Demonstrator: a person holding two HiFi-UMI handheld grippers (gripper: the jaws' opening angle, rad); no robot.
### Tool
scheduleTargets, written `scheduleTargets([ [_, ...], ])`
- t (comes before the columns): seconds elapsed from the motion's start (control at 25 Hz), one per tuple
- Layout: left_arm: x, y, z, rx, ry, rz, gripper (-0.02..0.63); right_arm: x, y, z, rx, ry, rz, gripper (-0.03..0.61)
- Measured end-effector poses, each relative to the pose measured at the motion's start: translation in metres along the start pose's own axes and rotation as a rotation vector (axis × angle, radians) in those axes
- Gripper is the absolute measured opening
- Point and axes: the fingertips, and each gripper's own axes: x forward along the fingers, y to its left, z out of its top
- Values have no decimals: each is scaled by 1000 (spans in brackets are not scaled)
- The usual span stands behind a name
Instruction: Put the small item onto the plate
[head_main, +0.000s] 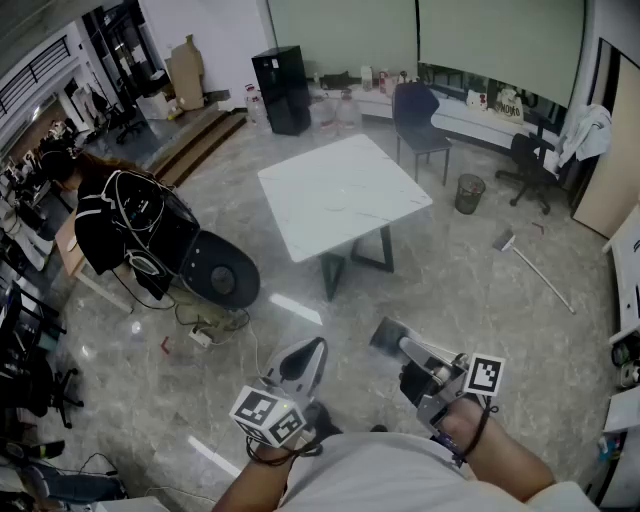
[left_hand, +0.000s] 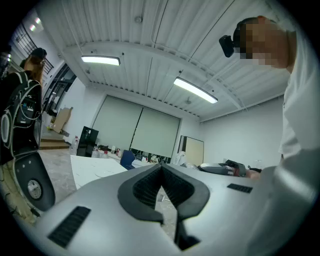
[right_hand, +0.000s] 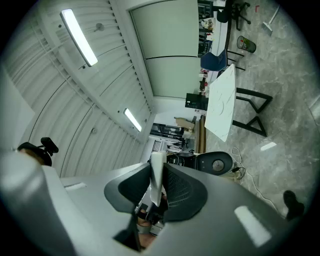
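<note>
A wide room with a grey marbled floor (head_main: 470, 270) is seen, and one white worktop (head_main: 345, 195) stands in the middle of it on dark legs. One blue chair (head_main: 415, 110) is counted behind it and one round bin (head_main: 469, 193) to the side. One person in black clothes (head_main: 95, 215) is at the left edge.

Two grippers are held low, close before the body of the one who carries them, both well apart from the worktop. The left gripper (head_main: 312, 352) is held level; its jaws are together at the tips and nothing is between them. The right gripper (head_main: 395, 340) is tilted a little upward (its marker cube is turned to the head camera). Its jaws are closed on one small item (right_hand: 156, 172), a thin white piece seen edge-on, which is pressed between the two pads. The small item is thus in the air, at the right gripper, and not on the worktop.
</note>
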Motion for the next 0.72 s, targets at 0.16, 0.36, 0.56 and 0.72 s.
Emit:
scheduleTargets([
  [0.16,5,-3,0,4,-4,-3,6,-2,0,3,-5,-1,3,80],
  [0.36,0,-4,0,3,-8,-1,6,-2,3,-2,-9,1,7,80],
  [0.56,-5,-3,2,5,-11,3,6,-2,3,-8,-3,1,1,80],
  [0.72,-4,-1,0,1,-14,-2,6,0,1,-9,-13,-3,-3,80],
])
